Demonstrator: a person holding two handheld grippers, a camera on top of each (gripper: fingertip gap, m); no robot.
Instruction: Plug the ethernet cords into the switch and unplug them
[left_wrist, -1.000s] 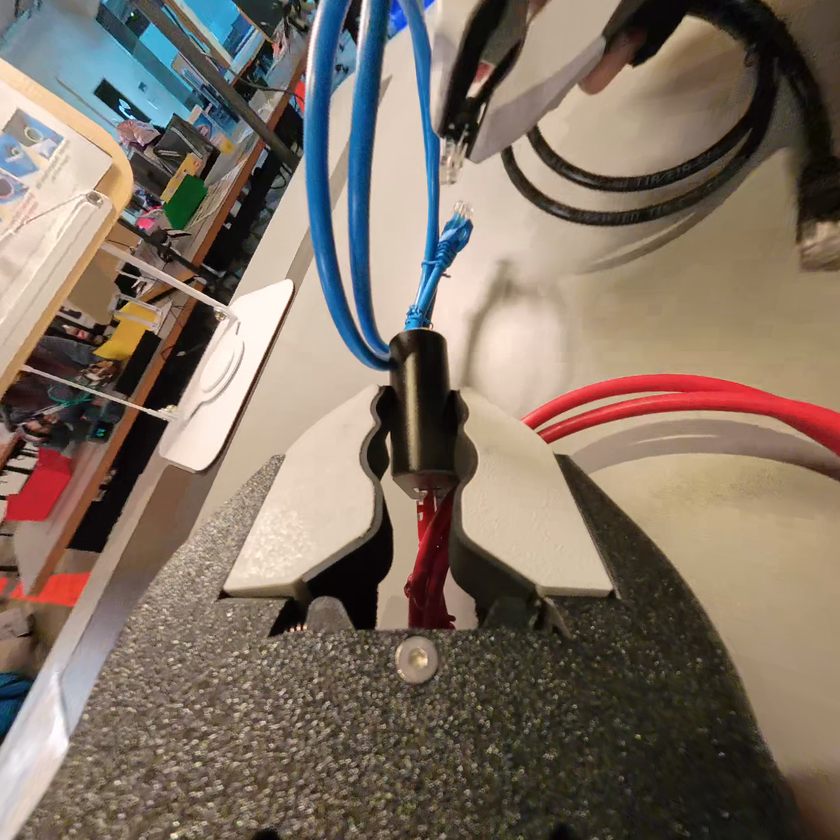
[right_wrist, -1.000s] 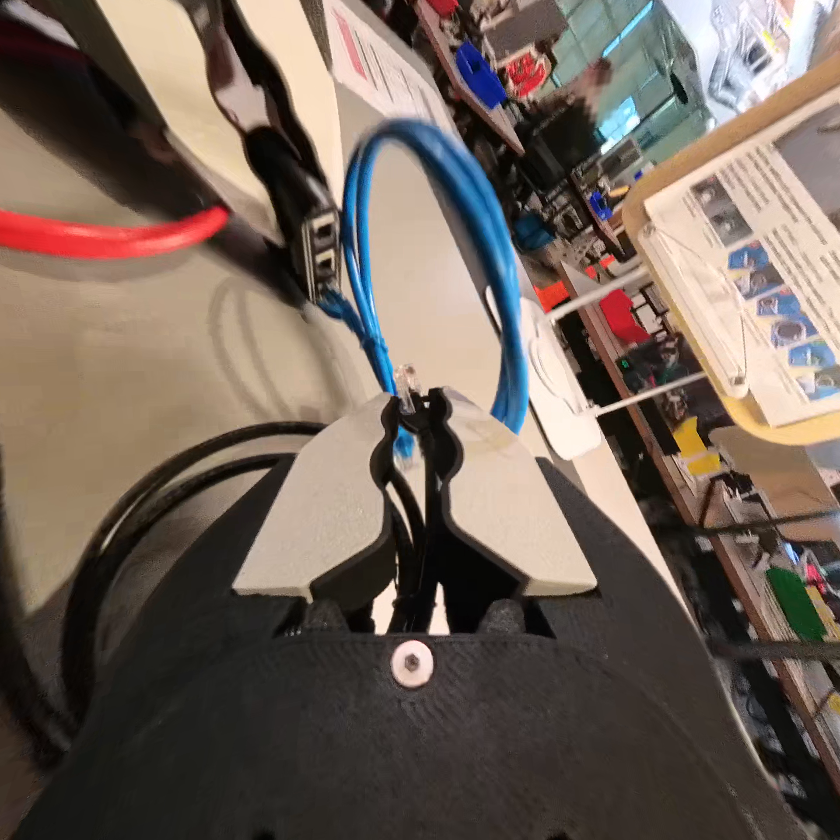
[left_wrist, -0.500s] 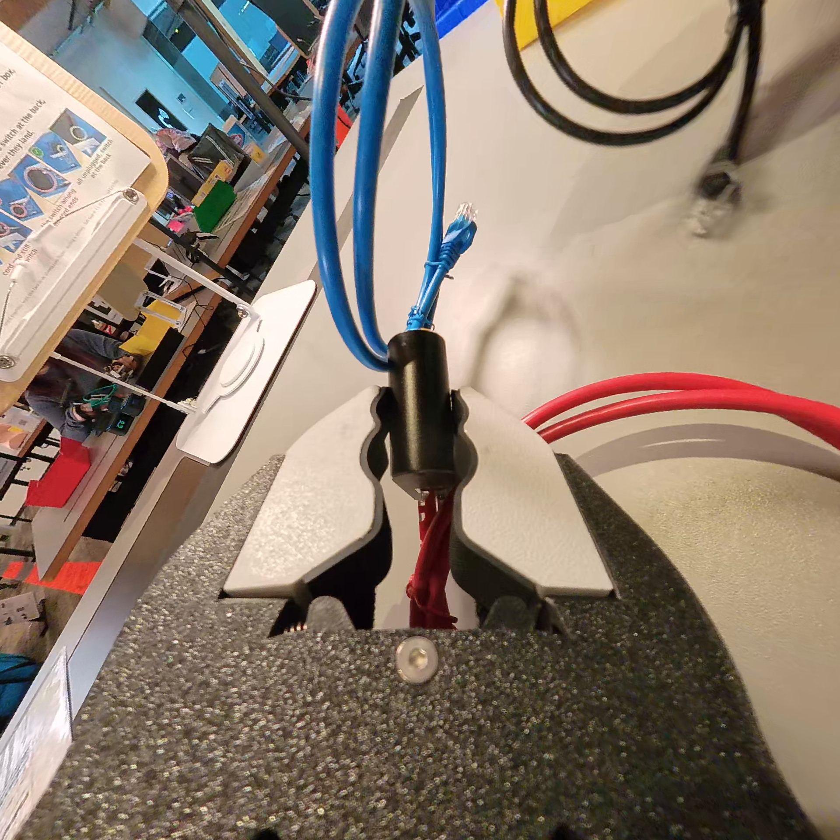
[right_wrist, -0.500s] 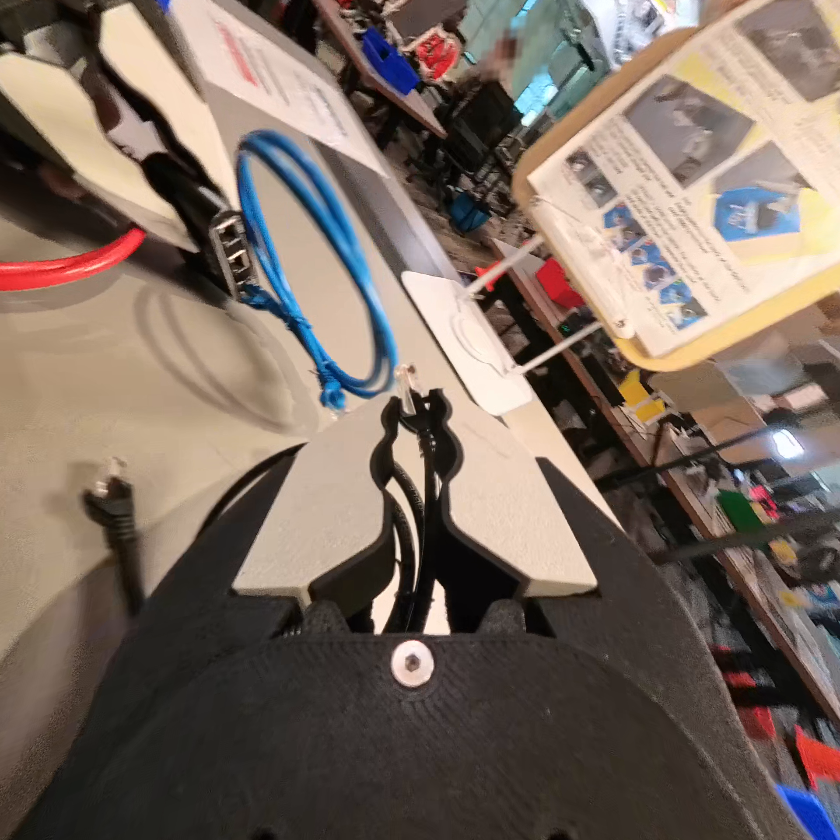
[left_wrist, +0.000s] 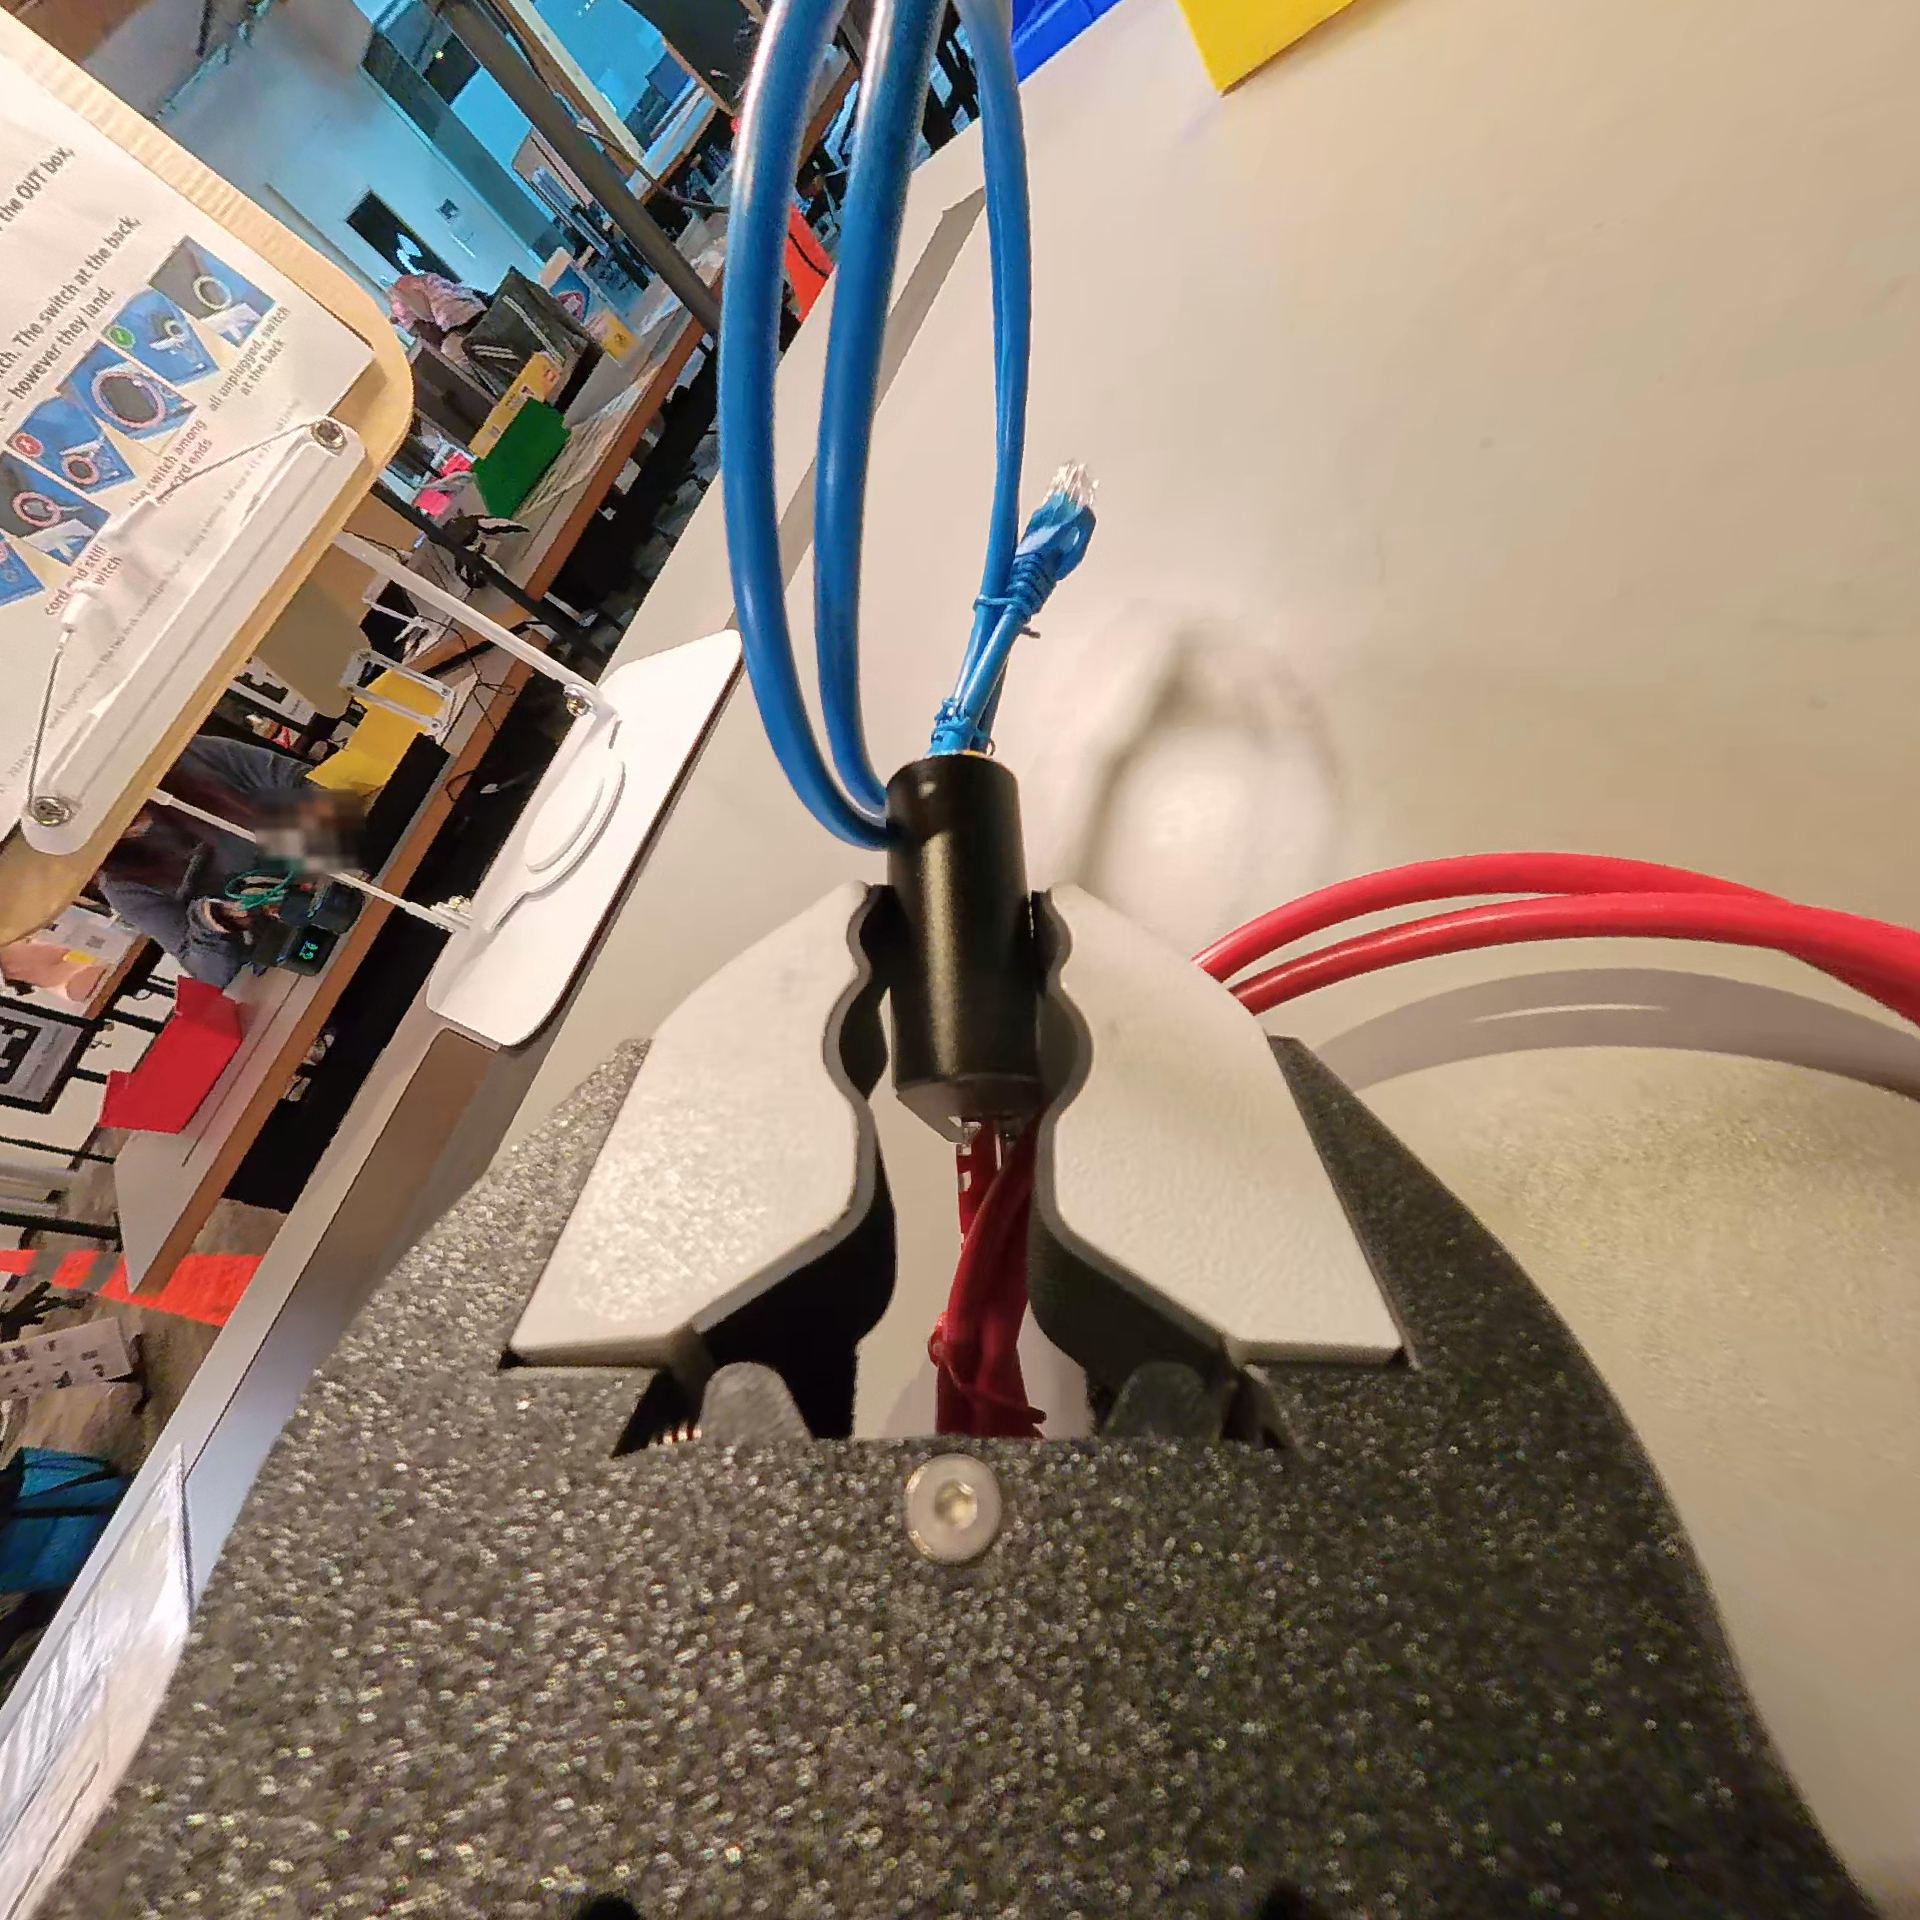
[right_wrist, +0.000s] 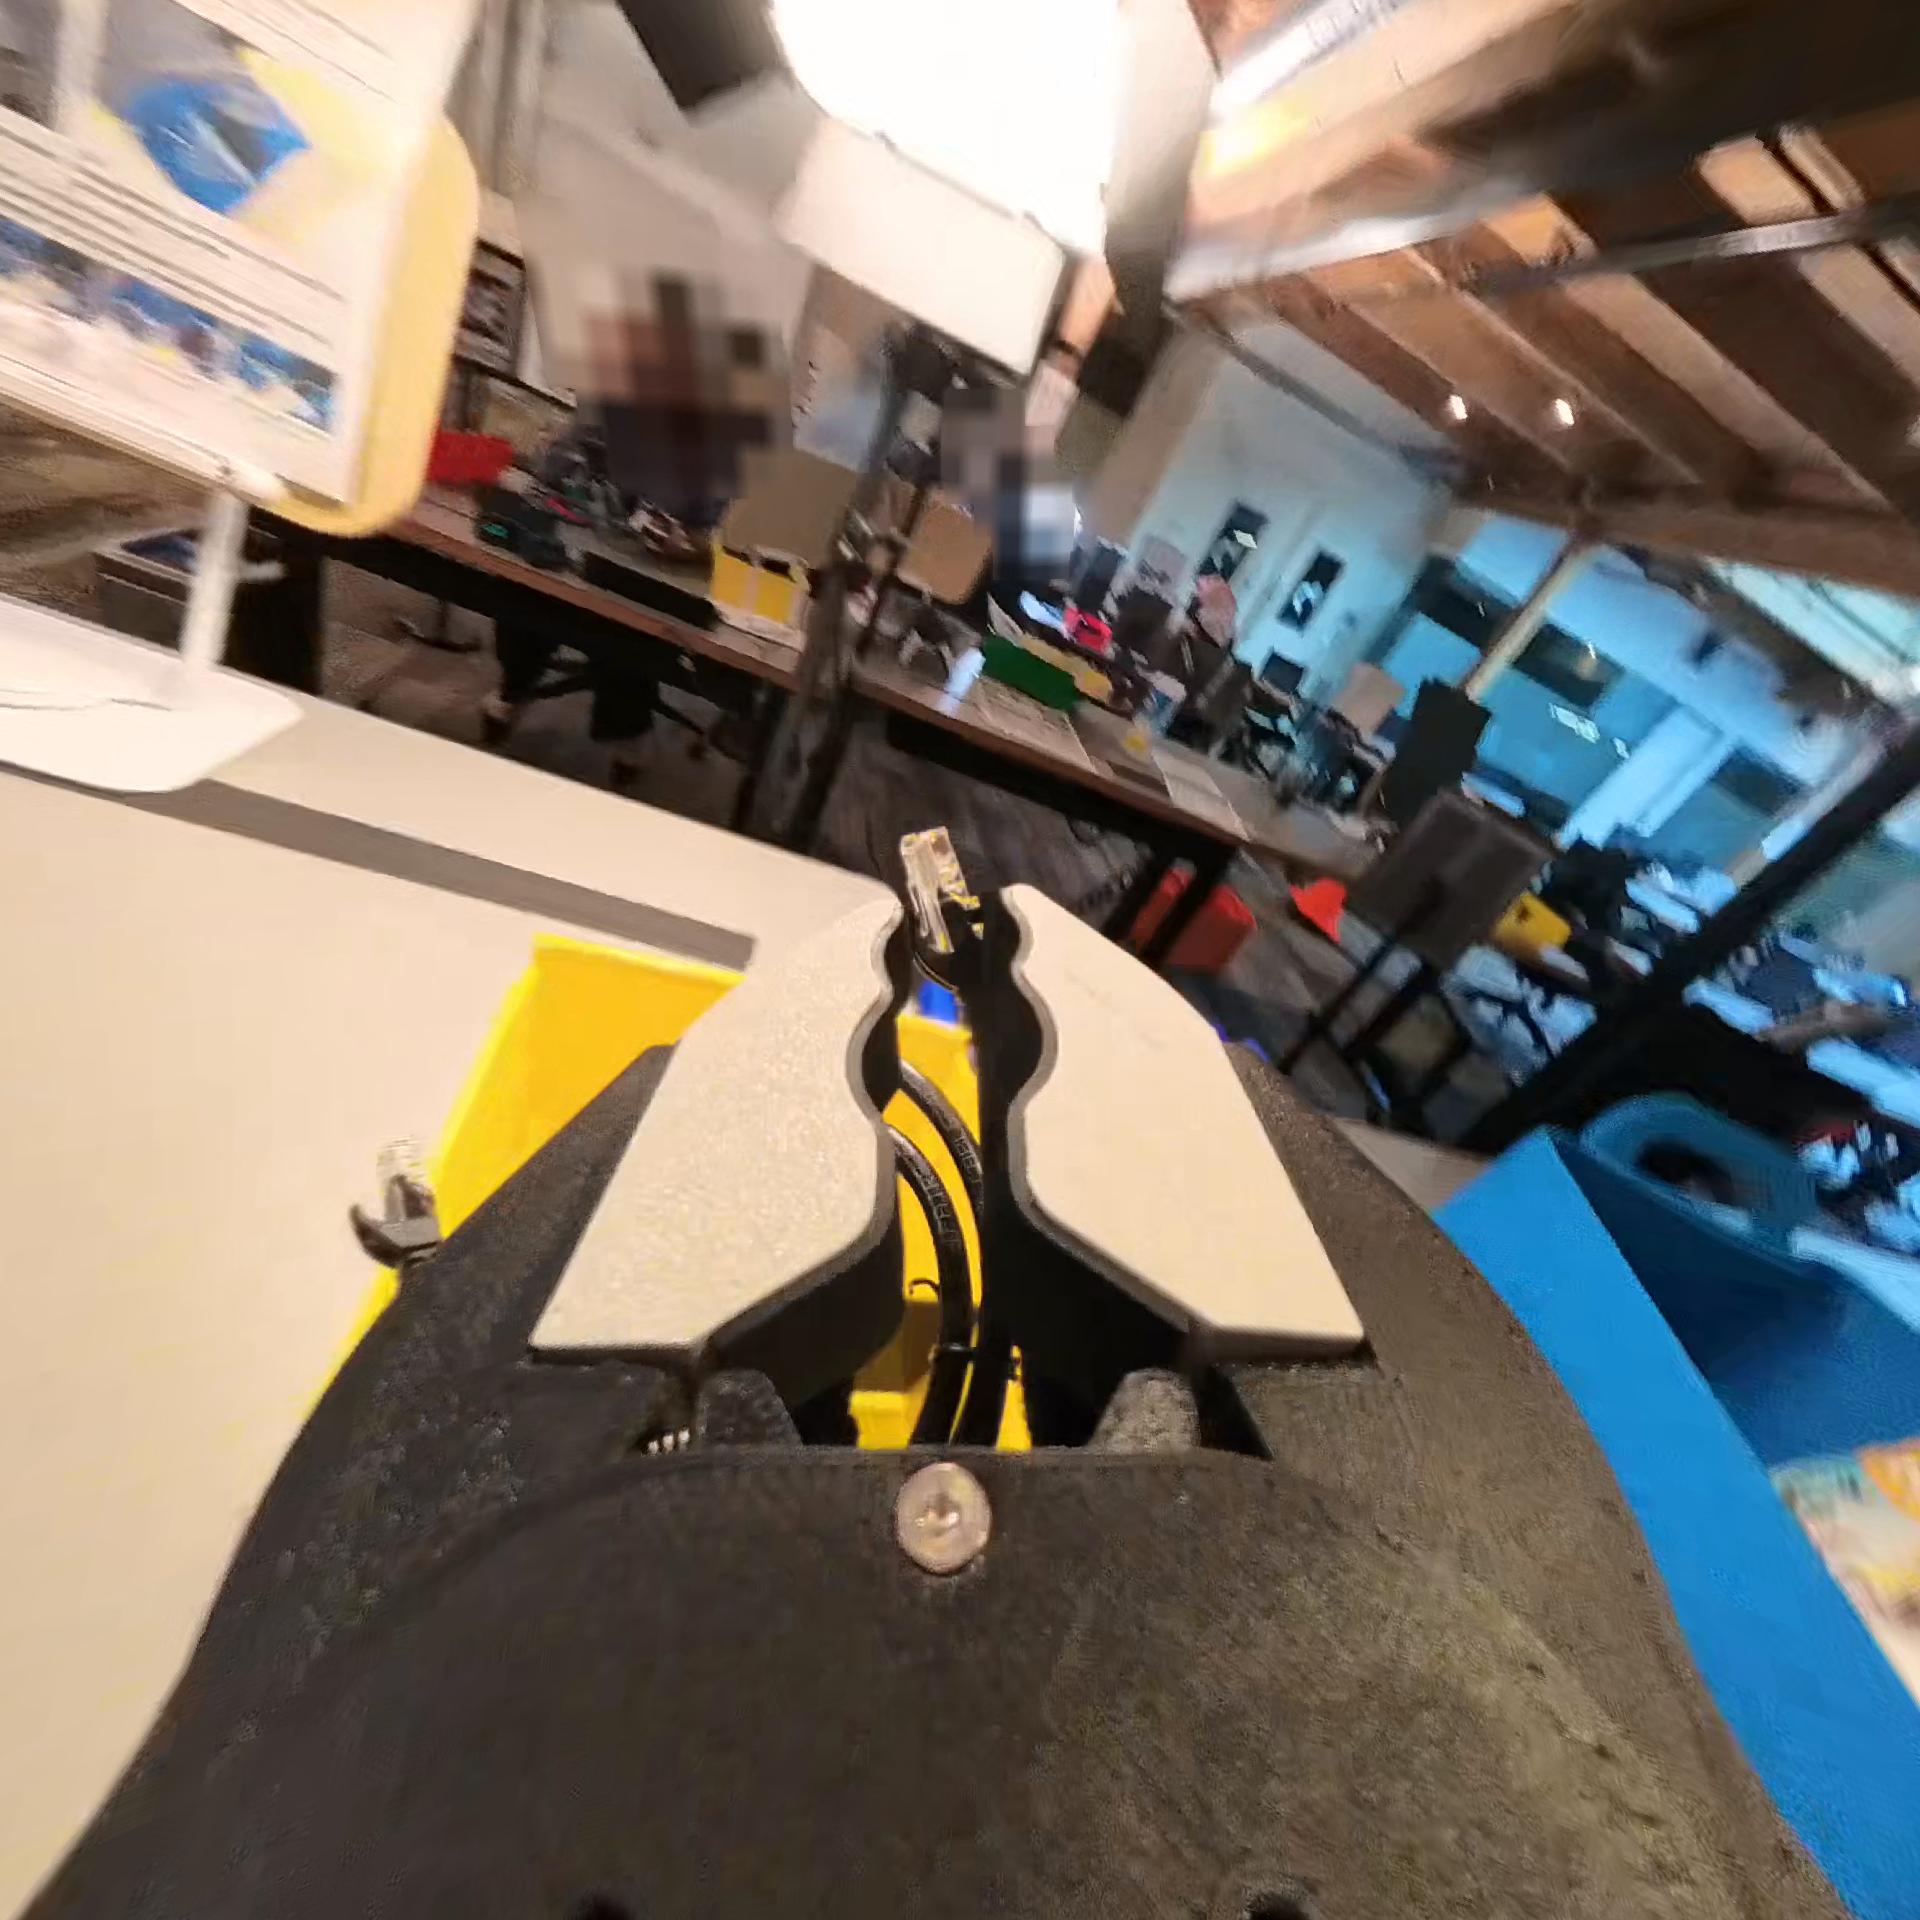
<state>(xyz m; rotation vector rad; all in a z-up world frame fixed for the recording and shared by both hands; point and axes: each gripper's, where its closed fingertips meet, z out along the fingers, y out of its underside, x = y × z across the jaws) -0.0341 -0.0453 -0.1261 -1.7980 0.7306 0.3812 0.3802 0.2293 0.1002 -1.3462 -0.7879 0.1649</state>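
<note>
My left gripper (left_wrist: 956, 906) is shut on the small black switch (left_wrist: 961, 935) and holds it upright above the grey table. A blue ethernet cord (left_wrist: 769, 416) is plugged into the switch's far end and loops upward; its free plug (left_wrist: 1062, 514) sticks up beside it. Red cords (left_wrist: 1558, 899) enter the near end between the fingers. My right gripper (right_wrist: 951, 920) is shut on a black ethernet cord (right_wrist: 951, 1195), whose clear plug (right_wrist: 930, 883) pokes out past the fingertips. Its other plug (right_wrist: 400, 1195) hangs at the left. The switch is not in the right wrist view.
A yellow bin (right_wrist: 582, 1029) sits under the right gripper, with a blue bin (right_wrist: 1662, 1299) to its right. A paper sheet on a wooden board (left_wrist: 156, 416) stands on a white base (left_wrist: 582, 831) at the table's left edge. Workbenches and people lie beyond. Some 55 centimeters of space lies between my two pairs of fingers.
My right gripper has swung away from the switch with the black cord, over to the yellow bin. The black cord has left the left wrist view. The left gripper holds the switch still.
</note>
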